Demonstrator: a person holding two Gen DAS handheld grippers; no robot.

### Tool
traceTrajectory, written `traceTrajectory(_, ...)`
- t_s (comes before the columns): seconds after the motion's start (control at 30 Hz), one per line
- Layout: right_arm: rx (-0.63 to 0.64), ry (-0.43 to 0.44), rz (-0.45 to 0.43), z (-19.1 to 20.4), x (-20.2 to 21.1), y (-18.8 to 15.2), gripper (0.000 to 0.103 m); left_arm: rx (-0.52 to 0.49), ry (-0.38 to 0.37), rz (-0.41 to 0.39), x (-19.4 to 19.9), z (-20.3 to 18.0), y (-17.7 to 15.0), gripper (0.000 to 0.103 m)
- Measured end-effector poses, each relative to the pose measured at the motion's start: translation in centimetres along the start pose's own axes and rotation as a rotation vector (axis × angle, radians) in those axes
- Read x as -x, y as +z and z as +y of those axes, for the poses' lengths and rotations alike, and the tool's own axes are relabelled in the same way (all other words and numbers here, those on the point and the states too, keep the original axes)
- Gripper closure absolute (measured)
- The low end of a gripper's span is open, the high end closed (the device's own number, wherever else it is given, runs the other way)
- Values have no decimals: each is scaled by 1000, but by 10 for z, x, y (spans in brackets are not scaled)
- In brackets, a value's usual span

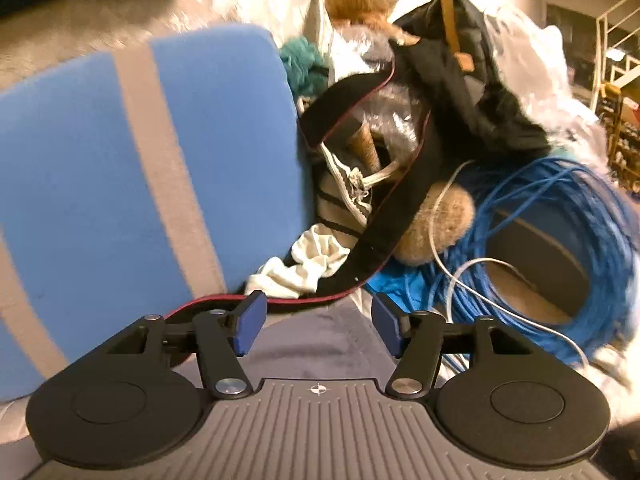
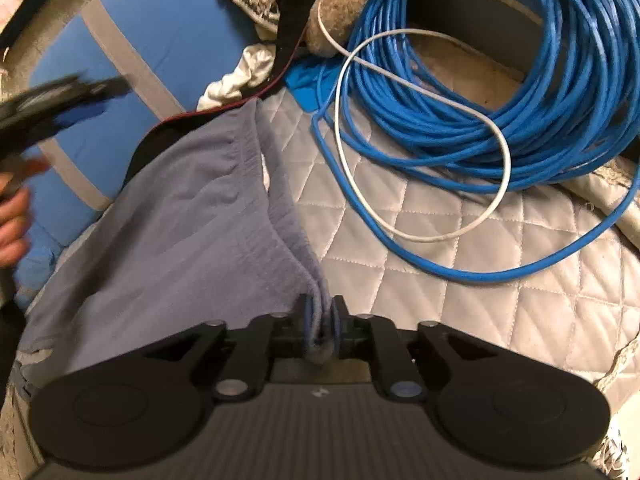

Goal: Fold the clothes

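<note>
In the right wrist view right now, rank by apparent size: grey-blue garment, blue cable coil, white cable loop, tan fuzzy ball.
1. Coiled blue cable and grey-blue fabric garment: alike, and the garment lies nearer the camera, so unranked.
2. Thin white cable loop.
3. Tan fuzzy ball, smallest, partly cut off.

Between the right gripper's [image 2: 320,324] fingers sits a bunched edge of the garment [image 2: 192,216], which spreads ahead and to their left over the quilted cover [image 2: 440,280]. Ahead and to the right lies the coiled cable [image 2: 520,100], a thin cord [image 2: 420,160] looped across it. The cushion [image 2: 160,40] lies far left, behind the garment. Ahead of the left gripper's [image 1: 318,320] fingers a strap [image 1: 400,200] crosses a heap of clutter; the garment lies under them.
</note>
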State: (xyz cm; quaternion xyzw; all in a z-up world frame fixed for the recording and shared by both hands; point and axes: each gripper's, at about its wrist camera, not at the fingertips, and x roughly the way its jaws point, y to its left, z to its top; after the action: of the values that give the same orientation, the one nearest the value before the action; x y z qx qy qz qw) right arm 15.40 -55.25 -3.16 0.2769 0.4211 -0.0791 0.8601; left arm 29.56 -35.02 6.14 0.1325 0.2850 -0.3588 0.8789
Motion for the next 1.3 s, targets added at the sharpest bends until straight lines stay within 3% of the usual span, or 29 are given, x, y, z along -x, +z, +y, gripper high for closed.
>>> traceTrajectory(0.03,-8,8,-11,-1,3,-2,44,-8,-1,2,12,1,-2,45)
traceTrajectory(0.13,-32,38,-31,-6,10,-10,36,-26,13,1,54,11,-18,44)
traceTrajectory(0.4,-142,146,-97,-33,-3,-43,36,60,55,-18,159,39,-83,44)
traceTrajectory(0.63,-287,299,-215,-49,-14,-60,39,105,96,16,213,59,-160,44)
traceTrajectory(0.77,-297,337,-247,-45,-20,-63,54,135,65,71,223,65,-204,43)
traceTrajectory(0.8,-304,340,-248,-44,-22,-62,63,136,68,87,224,64,-214,43)
traceTrajectory(0.83,-317,338,-236,-44,-24,-61,82,133,75,101,224,64,-223,43)
traceTrajectory(0.87,-341,337,-206,-45,-27,-59,90,119,89,113,225,61,-231,43)
traceTrajectory(0.93,-385,334,-154,-47,-28,-56,93,52,134,119,224,55,-243,43)
traceTrajectory(1.1,-325,279,-114,-35,0,-39,94,-128,244,113,217,43,-263,44)
traceTrajectory(1.3,-300,273,-103,-26,37,-20,95,-373,381,169,195,43,-285,44)
